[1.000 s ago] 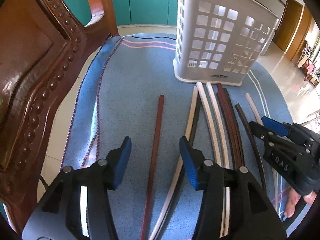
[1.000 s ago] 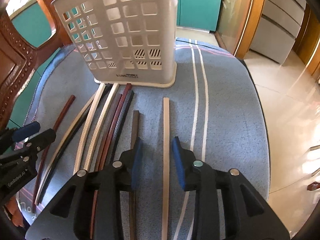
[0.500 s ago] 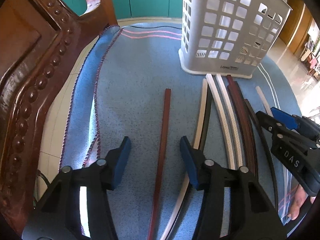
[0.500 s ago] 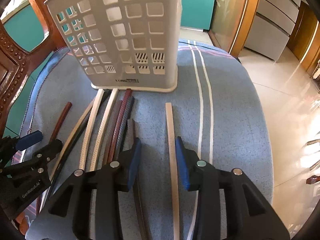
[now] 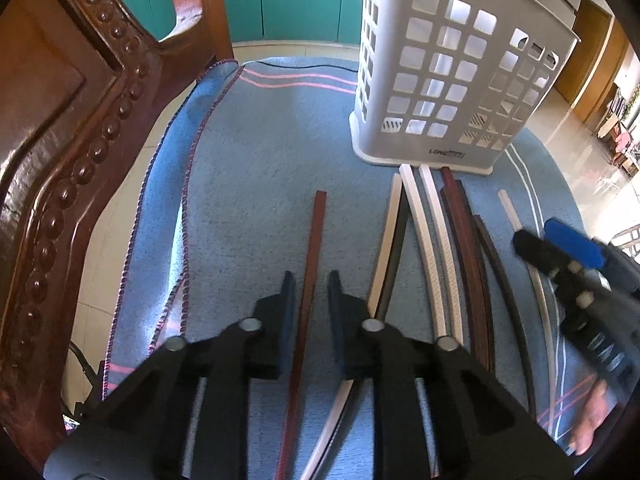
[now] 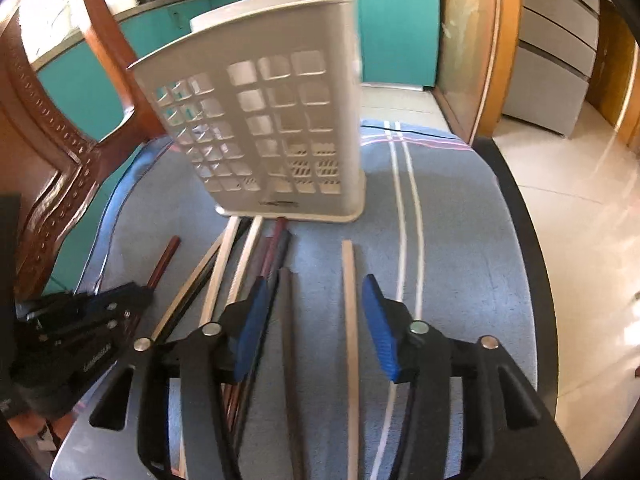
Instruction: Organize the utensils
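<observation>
A red-brown chopstick [image 5: 316,232] lies alone on the blue cloth. My left gripper [image 5: 311,278] straddles it; its jaws are closing, with a thin gap still showing on each side. Further right lies a bundle of white, black and dark red chopsticks [image 5: 436,240], its far ends at the foot of a white slotted basket [image 5: 440,80]. My right gripper [image 6: 314,284] is opening wide over a dark chopstick [image 6: 286,312] and a pale tan chopstick [image 6: 349,280], touching neither. The basket [image 6: 280,132] stands upright ahead of it.
A blue striped cloth [image 5: 260,152] covers the dark round table [image 6: 516,216]. A carved wooden chair back [image 5: 60,140] rises close on the left. Teal cabinets [image 6: 396,20] and a tiled floor [image 6: 580,200] lie beyond. A person's fingers [image 5: 592,420] show under the right gripper [image 5: 560,252].
The left jaws have narrowed around the red-brown chopstick. The right jaws have spread apart, and the right view has tipped up, showing more of the basket and cabinets.
</observation>
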Demonstrator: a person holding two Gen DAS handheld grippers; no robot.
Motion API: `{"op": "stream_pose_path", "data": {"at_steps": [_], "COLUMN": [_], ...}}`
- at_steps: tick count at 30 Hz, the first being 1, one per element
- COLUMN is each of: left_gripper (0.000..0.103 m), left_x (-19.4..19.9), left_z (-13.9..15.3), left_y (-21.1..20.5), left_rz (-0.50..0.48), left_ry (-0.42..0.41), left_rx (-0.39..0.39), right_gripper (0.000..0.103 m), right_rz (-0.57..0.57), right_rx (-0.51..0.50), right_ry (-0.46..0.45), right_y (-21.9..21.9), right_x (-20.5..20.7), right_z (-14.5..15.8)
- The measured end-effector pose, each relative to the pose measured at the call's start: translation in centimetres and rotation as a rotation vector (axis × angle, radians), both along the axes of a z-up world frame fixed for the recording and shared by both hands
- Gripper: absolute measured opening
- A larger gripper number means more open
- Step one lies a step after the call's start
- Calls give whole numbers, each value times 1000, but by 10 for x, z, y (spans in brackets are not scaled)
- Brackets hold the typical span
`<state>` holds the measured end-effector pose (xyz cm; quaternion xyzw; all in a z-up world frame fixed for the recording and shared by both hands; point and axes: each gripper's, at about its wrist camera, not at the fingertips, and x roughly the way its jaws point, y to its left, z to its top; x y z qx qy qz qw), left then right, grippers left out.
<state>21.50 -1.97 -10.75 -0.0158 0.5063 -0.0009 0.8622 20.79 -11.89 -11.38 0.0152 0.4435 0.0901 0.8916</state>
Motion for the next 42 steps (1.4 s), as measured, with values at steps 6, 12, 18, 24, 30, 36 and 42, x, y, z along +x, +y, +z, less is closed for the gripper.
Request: {"op": "stream_pose_path", "data": {"at_steps": [6,12,18,24,30,36,42], "left_gripper": [46,48,48,48,22,4,4], "left_x": [-3,-6,-11,-9,-11,-13,-21], "left_z": [1,1,3,2,3,6,15], "left_y": [-9,-13,-15,-14,-15,-9,-13], "left_rz": [-16,-34,-39,-38,-45,-49,-71], "left_ry": [-2,-5,-8,-8,-10,-15,-39], "left_rx": [14,18,22,24,23,-21,-28], "right_gripper": [49,7,7,7,7,7,7], "right_rz": [37,56,52,46,14,0,-9], "right_rx": [-106,-106,-57,-28,16,34,41], "right_ry": [28,48,56,52,45,40,41], "right_y": [14,21,16,6,-8,-17,-25], "right_x": [-2,-4,-6,-12,-16,-17,-19], "right_z": [-18,-23,-18,-9,-1,3,4]}}
